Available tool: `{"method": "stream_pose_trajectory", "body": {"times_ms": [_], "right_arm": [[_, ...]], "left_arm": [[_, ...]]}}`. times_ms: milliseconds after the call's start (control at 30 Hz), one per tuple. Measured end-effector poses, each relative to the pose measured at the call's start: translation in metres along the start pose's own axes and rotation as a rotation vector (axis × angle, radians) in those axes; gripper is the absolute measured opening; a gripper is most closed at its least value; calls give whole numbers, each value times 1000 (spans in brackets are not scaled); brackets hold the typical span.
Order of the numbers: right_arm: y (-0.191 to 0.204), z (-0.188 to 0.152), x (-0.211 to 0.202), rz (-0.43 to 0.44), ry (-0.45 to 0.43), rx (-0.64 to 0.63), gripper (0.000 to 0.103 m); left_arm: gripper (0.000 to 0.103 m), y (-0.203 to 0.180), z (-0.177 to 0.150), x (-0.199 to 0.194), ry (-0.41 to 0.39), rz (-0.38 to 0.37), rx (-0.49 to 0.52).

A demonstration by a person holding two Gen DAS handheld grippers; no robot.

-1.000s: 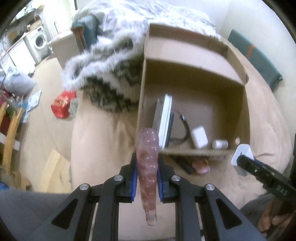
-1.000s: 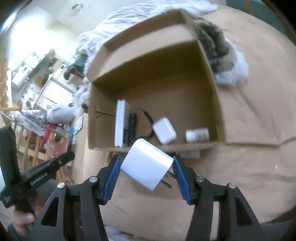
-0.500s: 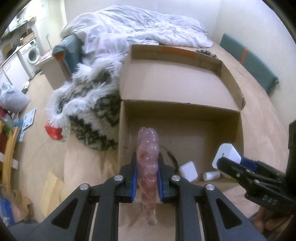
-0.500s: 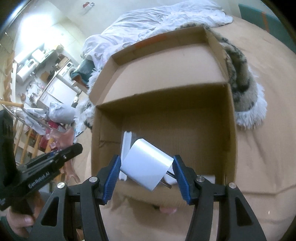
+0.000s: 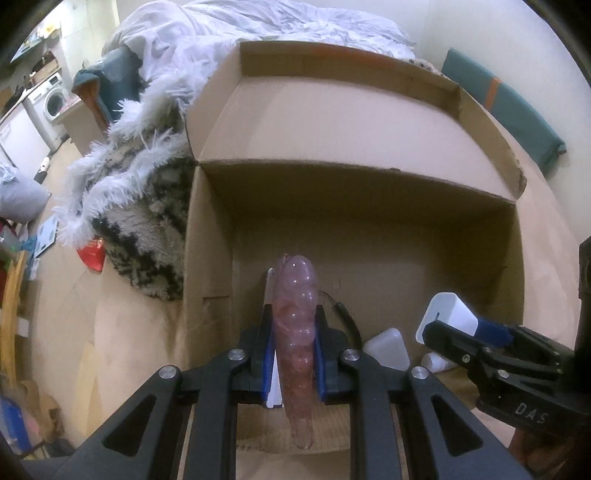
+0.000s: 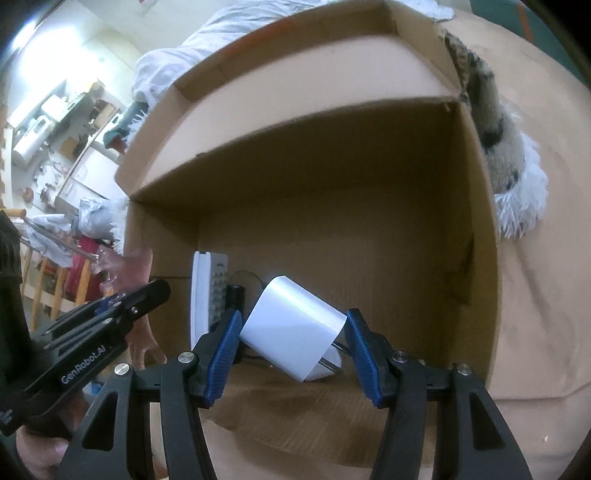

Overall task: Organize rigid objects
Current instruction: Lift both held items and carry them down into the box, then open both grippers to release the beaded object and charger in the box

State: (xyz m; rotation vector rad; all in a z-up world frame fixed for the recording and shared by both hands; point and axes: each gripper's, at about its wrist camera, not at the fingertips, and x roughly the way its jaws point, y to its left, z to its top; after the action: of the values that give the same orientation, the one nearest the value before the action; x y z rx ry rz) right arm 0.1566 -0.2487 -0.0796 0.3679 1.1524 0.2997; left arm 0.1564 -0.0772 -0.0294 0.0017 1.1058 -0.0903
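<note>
My left gripper (image 5: 294, 354) is shut on a pink translucent bumpy rod (image 5: 295, 325), held upright over the near edge of an open cardboard box (image 5: 369, 236). My right gripper (image 6: 291, 336) is shut on a white plug charger (image 6: 293, 328), tilted, prongs toward the right finger, just inside the box (image 6: 332, 229). In the left wrist view the right gripper (image 5: 461, 332) and its charger (image 5: 445, 317) show at right. In the right wrist view the left gripper (image 6: 122, 302) and pink rod (image 6: 129, 269) show at left. Inside the box lie a white flat device (image 6: 201, 291), a black cable (image 5: 343, 310), another white charger (image 5: 388, 347) and a small white bottle (image 5: 437, 362).
The box sits on a tan bed cover (image 5: 129, 314). A furry white and black throw (image 5: 140, 206) lies against the box's left side and shows past its right side in the right wrist view (image 6: 509, 155). A white duvet (image 5: 258, 22) lies behind. A green cushion (image 5: 506, 107) is at the right.
Both grippers have moved forward toward and over the box with their loads. The box fills more of each view. The grips are unchanged.
</note>
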Motion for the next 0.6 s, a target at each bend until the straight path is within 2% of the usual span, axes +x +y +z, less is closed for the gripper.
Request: {"method": "stream_pose_trajectory", "body": {"times_ms": [267,600], "right_arm": [[6,1,7,-3,20,-10,61],[6,3,23,-21,64,4,61]], "left_arm": [[16,-6,-6,8,-4,2,36],[16,0,-3,21,22,-17,12]]}}
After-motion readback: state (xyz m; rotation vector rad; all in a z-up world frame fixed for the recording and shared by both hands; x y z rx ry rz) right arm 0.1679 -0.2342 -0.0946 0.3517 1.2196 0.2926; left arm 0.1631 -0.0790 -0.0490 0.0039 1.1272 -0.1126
